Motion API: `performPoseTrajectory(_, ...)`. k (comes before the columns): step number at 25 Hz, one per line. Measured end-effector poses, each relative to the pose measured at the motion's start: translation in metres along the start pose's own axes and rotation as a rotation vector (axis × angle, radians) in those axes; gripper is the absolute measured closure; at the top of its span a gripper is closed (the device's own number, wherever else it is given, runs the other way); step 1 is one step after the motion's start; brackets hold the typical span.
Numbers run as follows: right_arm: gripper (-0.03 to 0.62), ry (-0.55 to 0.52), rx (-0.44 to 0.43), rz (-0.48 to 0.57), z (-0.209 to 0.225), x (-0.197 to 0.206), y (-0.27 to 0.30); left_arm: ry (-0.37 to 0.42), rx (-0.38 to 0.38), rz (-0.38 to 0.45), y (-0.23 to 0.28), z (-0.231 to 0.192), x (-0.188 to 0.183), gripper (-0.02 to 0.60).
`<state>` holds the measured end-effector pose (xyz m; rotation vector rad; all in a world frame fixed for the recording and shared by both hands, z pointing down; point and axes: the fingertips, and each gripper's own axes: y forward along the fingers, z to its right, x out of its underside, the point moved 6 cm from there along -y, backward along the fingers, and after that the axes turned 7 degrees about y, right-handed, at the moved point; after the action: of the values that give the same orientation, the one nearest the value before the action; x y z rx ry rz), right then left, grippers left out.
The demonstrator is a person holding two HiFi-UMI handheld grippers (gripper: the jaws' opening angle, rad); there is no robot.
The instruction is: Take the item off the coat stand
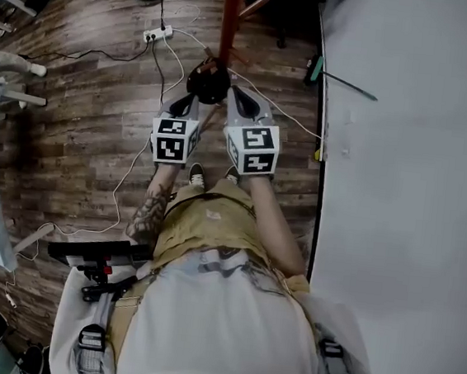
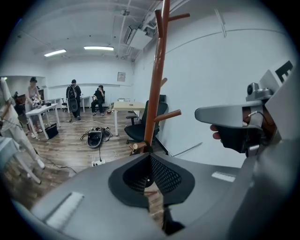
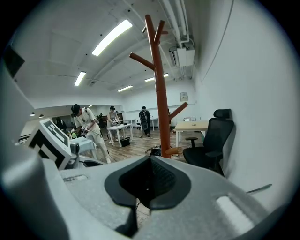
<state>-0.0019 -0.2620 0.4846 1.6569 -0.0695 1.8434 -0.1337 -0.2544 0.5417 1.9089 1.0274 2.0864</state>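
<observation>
Facing the coat stand, both claws closed, empty.
Left gripper and right gripper are aiming at the post; item unseen, so open before reaching.

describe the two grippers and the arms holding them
The left gripper and right gripper both have smooth grey wedge-shaped bodies, with black mesh-textured pads at the jaws. Each carries a white cube printed with black square markers. The person's forearms are bare, the left one tattooed. They wear a pale short-sleeved shirt and khaki trousers.
</observation>
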Motion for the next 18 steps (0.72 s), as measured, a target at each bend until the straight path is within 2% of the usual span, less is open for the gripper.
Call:
performPoseTrajectory(3,0.594,0.009,-0.017,-0.017,0.002,-0.002,0.001,0.002,0.012,-0.036,0.009,-0.001,0.007,0.580)
performPoseTrajectory(8,0.594,0.039,-0.003,-0.031,0.009,-0.005,-0.010,0.055,0.009,-0.082,0.025,-0.009,0.026,0.579)
performPoseTrajectory(11,0.594,0.039,0.011,-0.040,0.011,-0.004,-0.019,0.053,0.025,-0.099,0.030,-0.009,0.031,0.540)
performPoseTrajectory(15,0.594,0.034,0.019,-0.051,0.010,-0.004,-0.025,0.085,0.032,-0.125,0.039,-0.015,0.039,0.494)
performPoseTrajectory(18,0.594,0.036,0.030,-0.063,0.020,-0.003,-0.018,0.092,0.074,-0.155,0.059,-0.017,0.041,0.439)
